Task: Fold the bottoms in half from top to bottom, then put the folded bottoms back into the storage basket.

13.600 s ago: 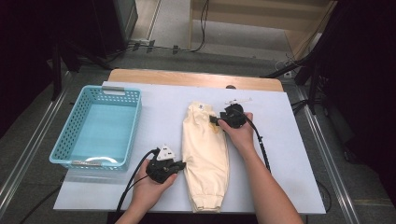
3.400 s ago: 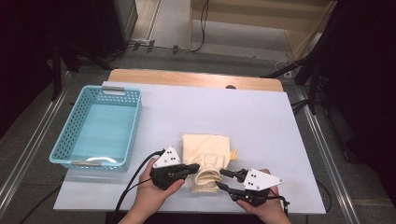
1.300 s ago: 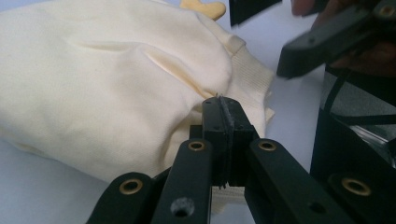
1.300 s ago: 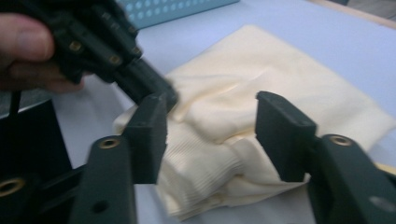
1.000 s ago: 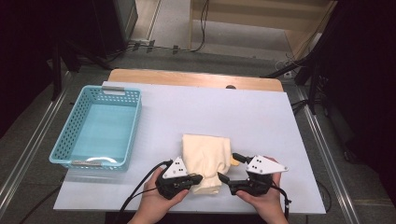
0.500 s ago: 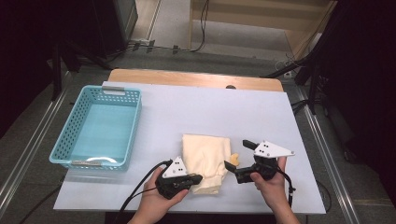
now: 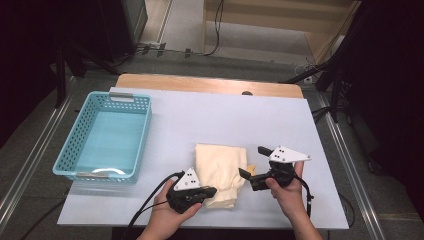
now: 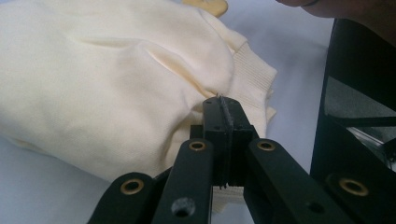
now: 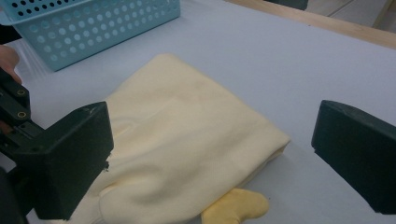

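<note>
The folded cream knit garment (image 8: 116,88) has its ribbed hem corner pinched between the pressed-together jaws of the left gripper (image 8: 223,122); in the left gripper view the two black pads meet with a thin fold of cloth caught in the seam. The right gripper (image 9: 210,154) has let go: its jaws have just been opening and now stand spread wide, one on either side of the garment's near end, with nothing pressed between them. In the right gripper view a small deeper-yellow tab (image 9: 236,207) sticks out from under the cloth close to that gripper.

From the high view, the garment (image 7: 220,170) lies flat on the pale blue-white worktop (image 7: 225,120), near its front edge and roughly in the middle, between the two hands. It is folded to a compact rectangle whose long axis runs front to back, the smooth folded edge pointing away from the person and the looser ribbed end pointing toward them. The left gripper (image 7: 209,192) sits at the near left corner of the cloth, and the right gripper (image 7: 252,167) hangs just beside its right edge, pointing leftward at it.

A light-blue perforated plastic basket (image 7: 102,137) stands on the left side of the worktop, well apart from the garment.
</note>
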{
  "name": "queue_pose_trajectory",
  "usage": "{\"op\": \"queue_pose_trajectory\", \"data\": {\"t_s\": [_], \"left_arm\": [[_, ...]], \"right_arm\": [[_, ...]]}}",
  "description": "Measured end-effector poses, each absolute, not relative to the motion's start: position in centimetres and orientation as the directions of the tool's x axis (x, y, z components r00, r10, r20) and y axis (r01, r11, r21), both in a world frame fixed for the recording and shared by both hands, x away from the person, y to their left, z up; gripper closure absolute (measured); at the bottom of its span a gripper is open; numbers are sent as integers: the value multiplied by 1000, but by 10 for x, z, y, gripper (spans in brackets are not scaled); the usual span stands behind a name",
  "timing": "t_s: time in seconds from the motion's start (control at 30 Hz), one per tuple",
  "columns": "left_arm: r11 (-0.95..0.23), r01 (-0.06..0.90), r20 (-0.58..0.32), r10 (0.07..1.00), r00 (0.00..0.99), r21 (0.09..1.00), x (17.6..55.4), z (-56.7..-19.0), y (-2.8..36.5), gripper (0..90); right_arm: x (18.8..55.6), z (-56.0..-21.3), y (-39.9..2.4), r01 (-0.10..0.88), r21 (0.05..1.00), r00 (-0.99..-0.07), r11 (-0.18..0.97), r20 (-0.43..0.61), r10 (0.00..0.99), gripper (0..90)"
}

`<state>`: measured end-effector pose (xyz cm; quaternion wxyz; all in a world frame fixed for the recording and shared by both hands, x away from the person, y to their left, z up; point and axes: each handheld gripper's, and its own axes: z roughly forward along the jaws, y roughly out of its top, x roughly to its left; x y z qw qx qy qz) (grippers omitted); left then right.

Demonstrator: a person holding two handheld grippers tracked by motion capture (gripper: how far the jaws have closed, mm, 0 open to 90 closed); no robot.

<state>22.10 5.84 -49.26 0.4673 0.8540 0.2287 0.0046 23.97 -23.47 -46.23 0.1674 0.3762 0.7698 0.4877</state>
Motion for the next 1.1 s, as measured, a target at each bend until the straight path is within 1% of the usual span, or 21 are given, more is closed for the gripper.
{"op": "queue_pose_trajectory", "data": {"t_s": [0.4, 0.7, 0.8, 1.07, 1.1], "left_arm": [[-456, 386, -208, 393, 896, 802, 221, -493, 59, 900], [-458, 384, -204, 394, 896, 802, 221, -493, 58, 900], [-458, 384, -204, 394, 896, 802, 221, -493, 58, 900], [-458, 383, -204, 393, 897, 802, 221, -493, 59, 900], [-458, 383, -204, 392, 897, 802, 221, -493, 59, 900]], "right_arm": [[247, -462, -239, 429, 872, -646, 235, 114, 755, 0], [266, -461, -242, 443, 865, -633, 237, 115, 765, 0], [275, -463, -244, 460, 856, -624, 234, 124, 771, 0], [297, -478, -246, 535, 817, -618, 216, 204, 760, 0], [298, -480, -244, 544, 811, -612, 217, 206, 764, 39]]}}
